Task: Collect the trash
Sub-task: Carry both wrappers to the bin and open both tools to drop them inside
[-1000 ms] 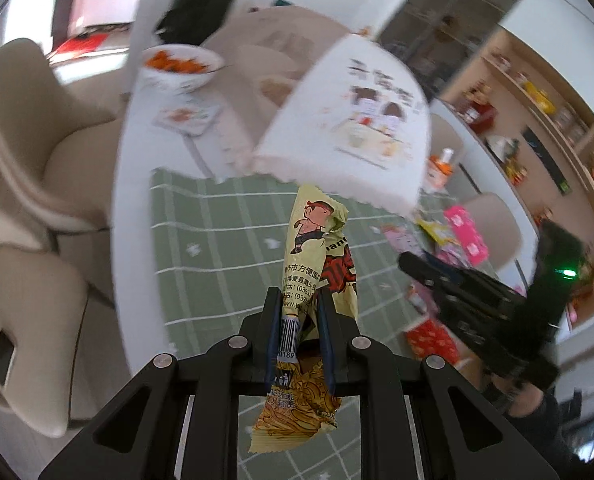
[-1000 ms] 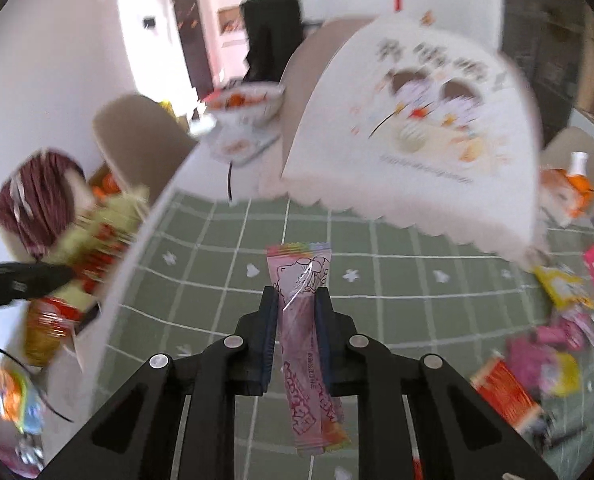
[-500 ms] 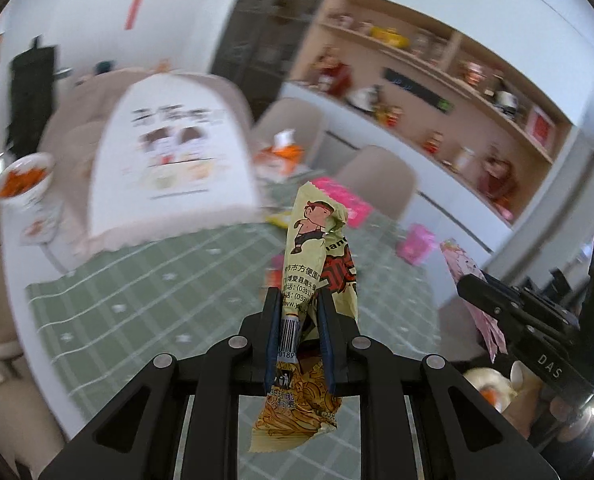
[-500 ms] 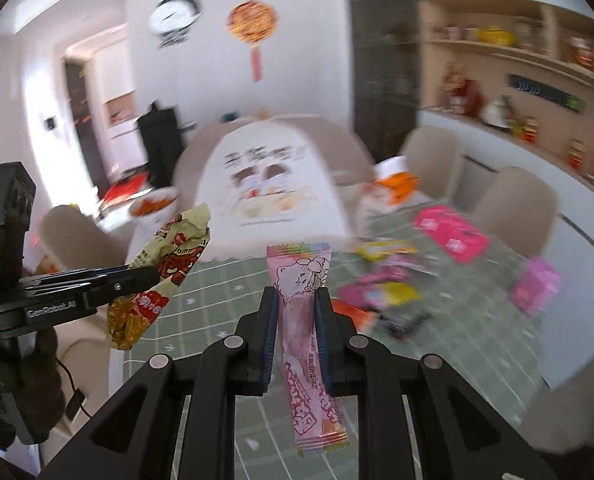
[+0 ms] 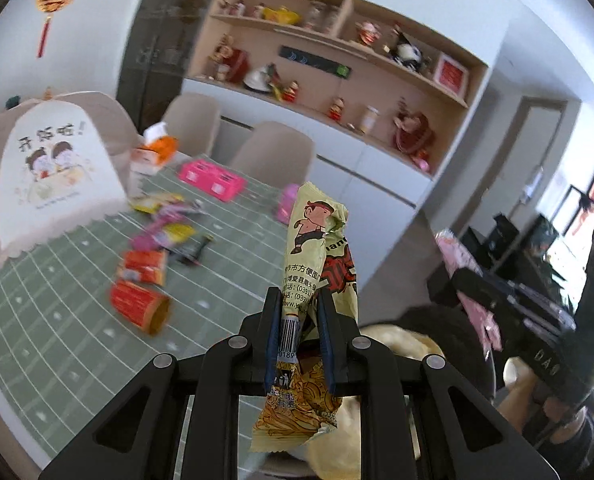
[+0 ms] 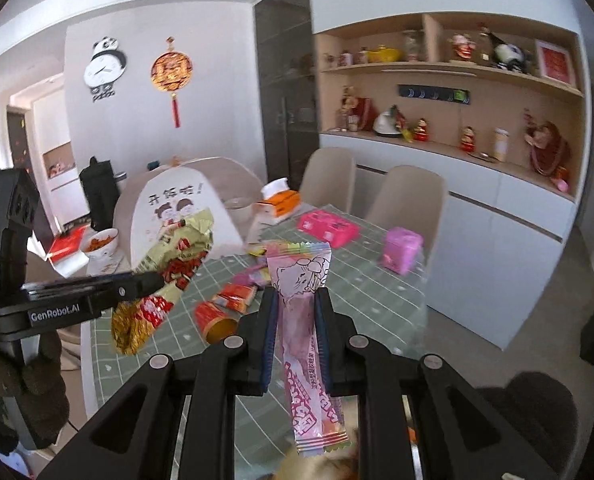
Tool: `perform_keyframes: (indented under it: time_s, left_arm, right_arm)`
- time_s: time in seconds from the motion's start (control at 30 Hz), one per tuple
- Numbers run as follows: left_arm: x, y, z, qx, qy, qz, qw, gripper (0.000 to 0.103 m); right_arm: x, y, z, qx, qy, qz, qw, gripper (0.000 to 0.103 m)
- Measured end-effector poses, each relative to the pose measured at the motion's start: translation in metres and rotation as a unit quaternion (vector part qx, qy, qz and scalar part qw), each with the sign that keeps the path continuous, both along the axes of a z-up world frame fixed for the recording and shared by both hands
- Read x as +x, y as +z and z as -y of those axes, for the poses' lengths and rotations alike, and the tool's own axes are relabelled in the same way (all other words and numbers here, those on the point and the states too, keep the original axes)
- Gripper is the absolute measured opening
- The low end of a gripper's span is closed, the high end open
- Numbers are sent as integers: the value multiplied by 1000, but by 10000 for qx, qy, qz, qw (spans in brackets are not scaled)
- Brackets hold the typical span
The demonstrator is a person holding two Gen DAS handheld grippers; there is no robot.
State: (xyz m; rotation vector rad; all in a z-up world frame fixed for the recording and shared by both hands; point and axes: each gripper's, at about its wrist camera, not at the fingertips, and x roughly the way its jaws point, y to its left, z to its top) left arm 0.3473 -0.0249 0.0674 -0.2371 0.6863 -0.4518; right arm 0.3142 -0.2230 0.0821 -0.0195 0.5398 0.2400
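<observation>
The left gripper (image 5: 299, 312) has its fingers nearly closed, pinching a yellow snack wrapper (image 5: 317, 256) that stands upright between them, its tail hanging below. To its right, the right gripper (image 5: 463, 280) is seen from the side, its fingers likewise nearly closed on a pink wrapper (image 6: 303, 304), held upright with its lower end drooping. Both wrappers are held up in the air off the near right end of the tabletop (image 5: 57, 312). Farther left on the green checked cloth lie red wrappers (image 5: 137, 308), then mixed pink and yellow wrappers (image 5: 165, 232). Beyond them sit a pink box (image 5: 211, 180), a tissue box (image 5: 155, 152) and a domed food cover (image 5: 53, 172). Beige chairs (image 5: 273, 152) and display shelves (image 5: 337, 72) stand farthest back.
</observation>
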Motion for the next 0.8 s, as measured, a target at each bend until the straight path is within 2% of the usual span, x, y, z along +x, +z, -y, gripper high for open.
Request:
perform_keyframes:
  time_s: [0.23, 0.47, 0.6, 0.8]
  left_arm:
    - [-41, -11, 82, 5, -332, -167, 9993, 18]
    - [-51, -37, 135, -50, -617, -501, 9968, 18]
    - [-46, -64, 163, 25, -802, -850, 9931, 18]
    - [-24, -136, 199, 300, -926, -1757, 9796, 18]
  right_arm:
    - [-40, -2, 70, 60, -186, 20, 9998, 16]
    - [-58, -10, 128, 243, -353, -30, 9991, 16]
    - [-62, -21, 149, 415, -442, -135, 9981, 16]
    - [-63, -40, 167, 446, -562, -331, 9969, 16]
